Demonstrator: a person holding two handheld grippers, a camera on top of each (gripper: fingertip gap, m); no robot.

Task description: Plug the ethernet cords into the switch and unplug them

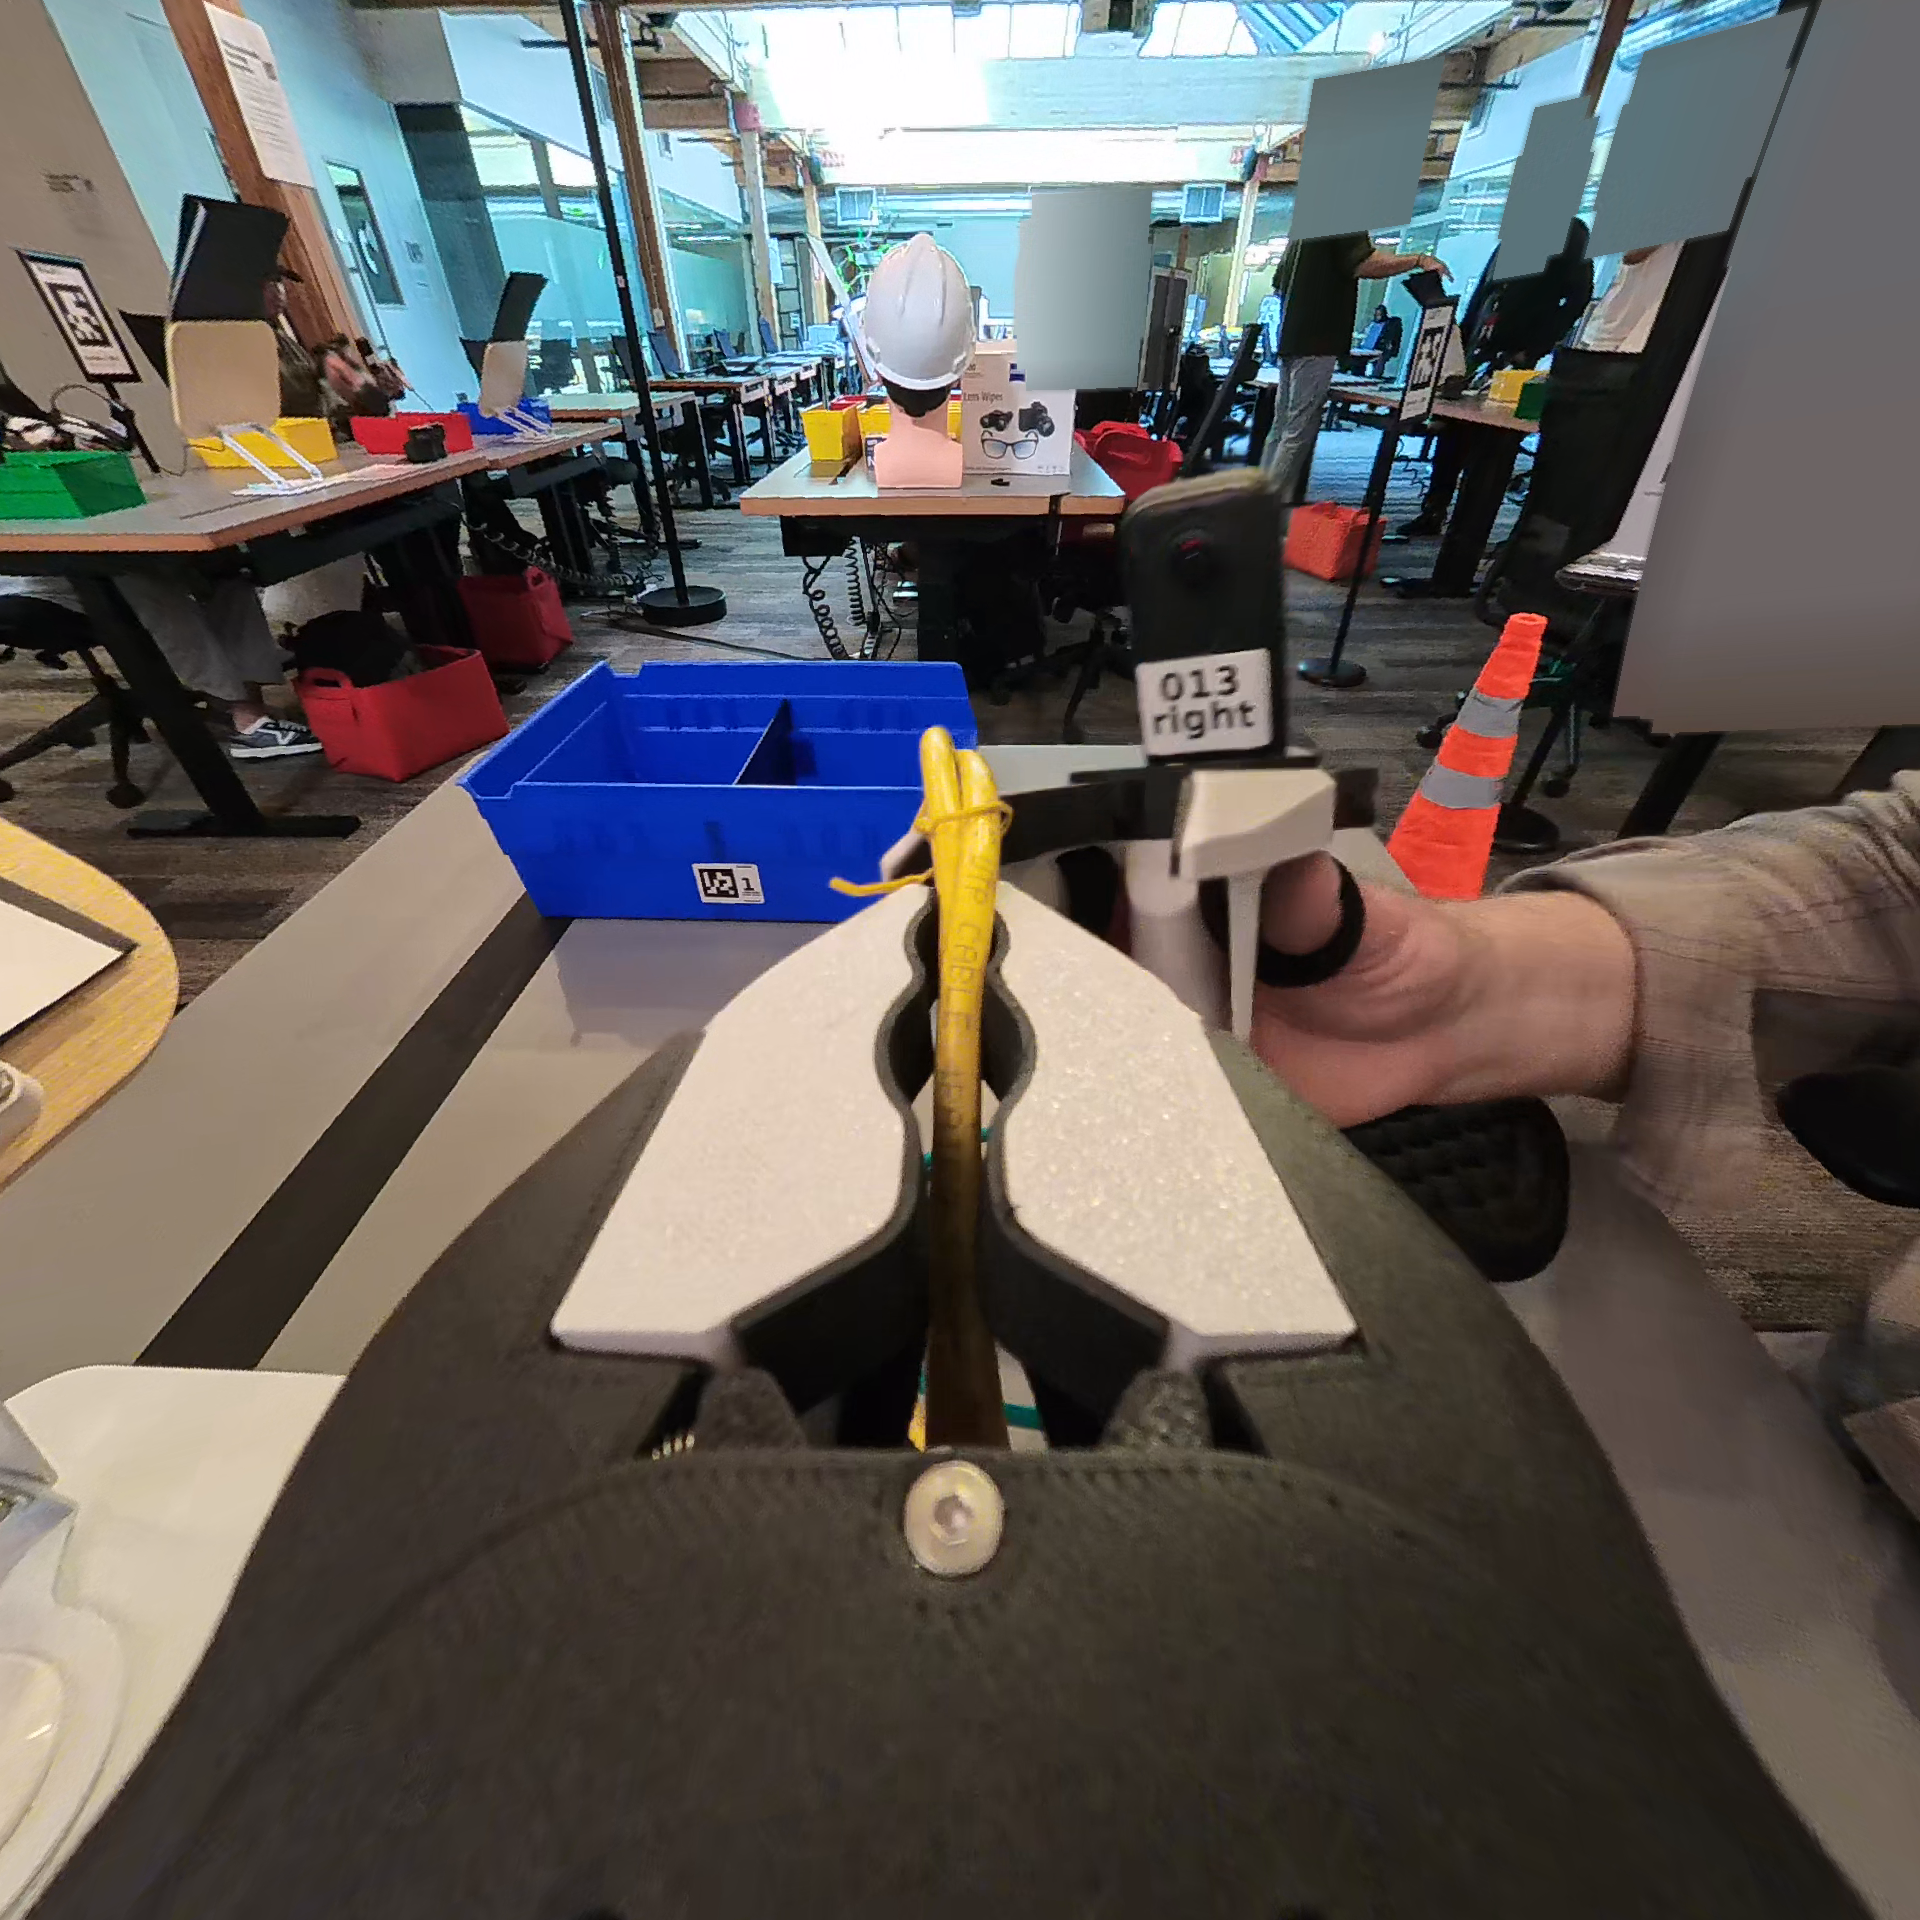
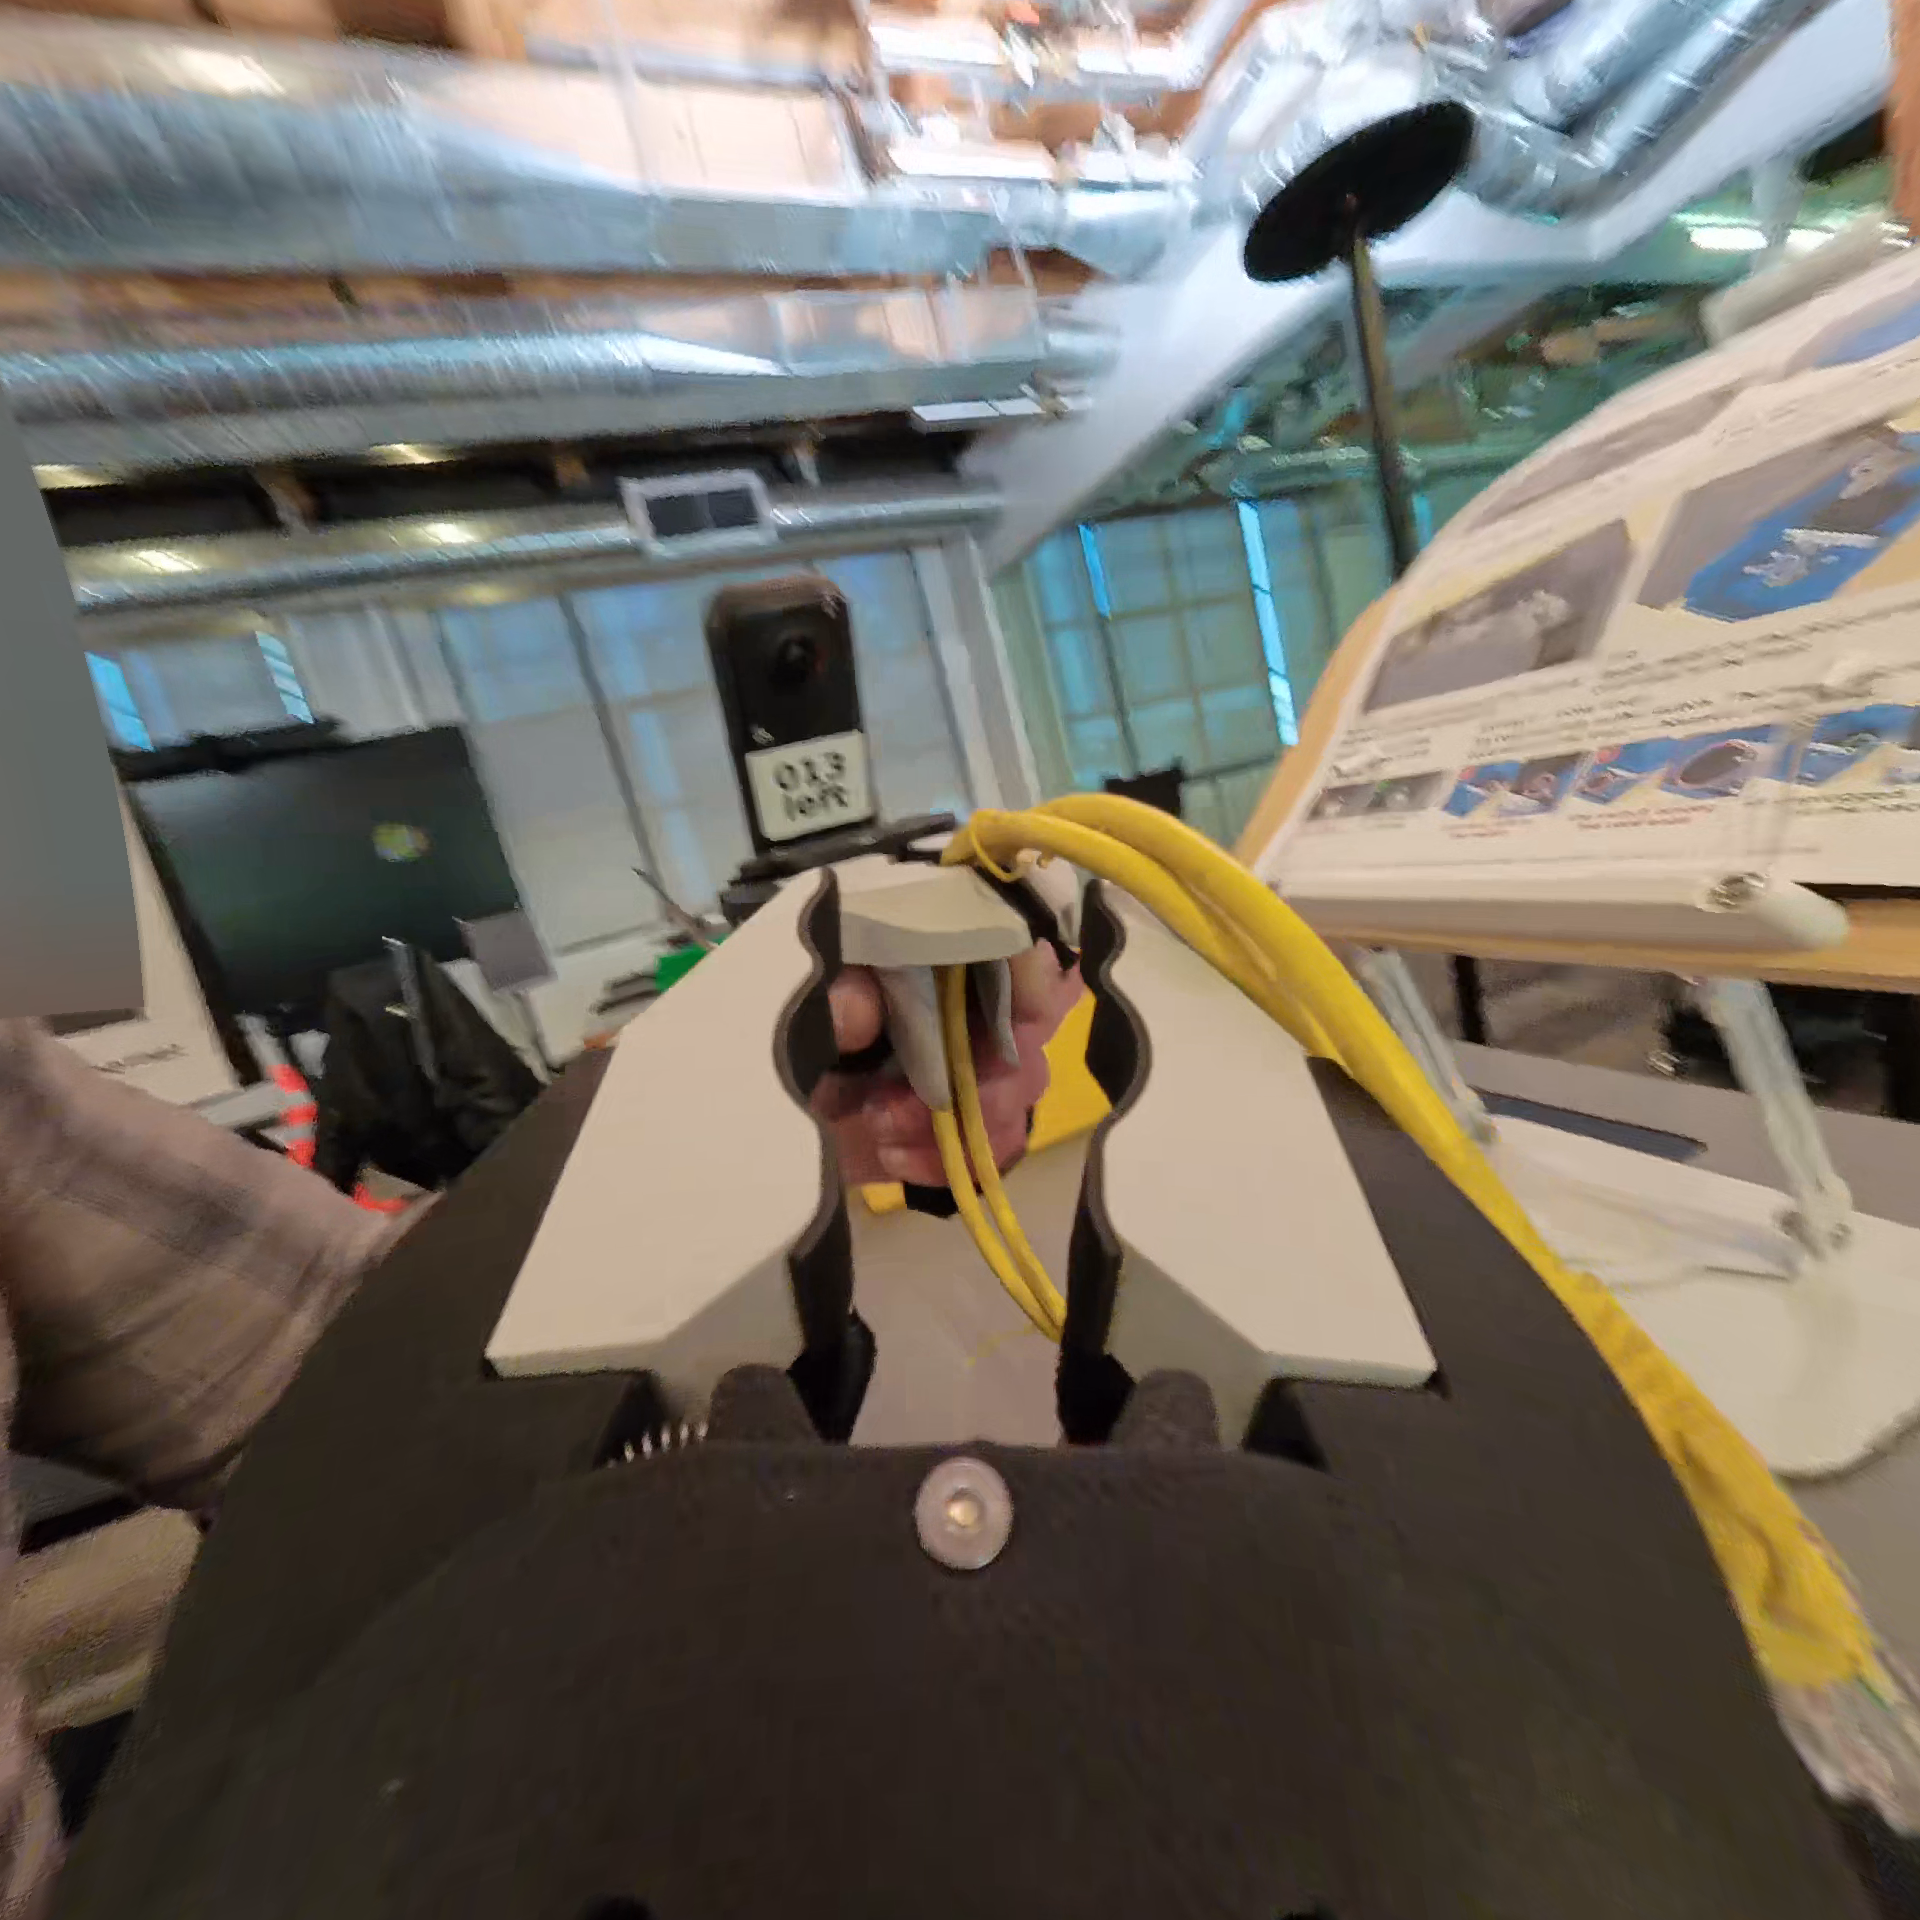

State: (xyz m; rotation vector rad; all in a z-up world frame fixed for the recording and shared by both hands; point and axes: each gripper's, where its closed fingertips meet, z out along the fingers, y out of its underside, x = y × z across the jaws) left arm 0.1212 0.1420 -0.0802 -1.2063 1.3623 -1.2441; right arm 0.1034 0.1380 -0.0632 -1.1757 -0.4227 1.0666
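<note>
Open-plan workshop hall, brightly lit from overhead skylights [image 1: 966, 62]. Grey carpeted floor [image 1: 727, 634]. Rows of wood-topped desks [image 1: 935, 494] carrying yellow, red and green bins. Grey counter [image 1: 343, 1049] in the foreground bearing a blue divided bin [image 1: 623, 821]. Orange traffic cone [image 1: 1475, 769] at right. Exposed silver ducting [image 2: 416, 177] across the ceiling; tall glazed wall [image 2: 623, 675] behind.

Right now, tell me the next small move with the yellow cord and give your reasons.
Probably bring the open right claw onto the loose plug end of the bundled yellow ethernet cord. The left claw is shut on the tied bundle, a thin yellow twist tie binds the loops, and the plug hangs free beside the right claw. No switch shows in either view, so the cord likely needs freeing first.
</note>
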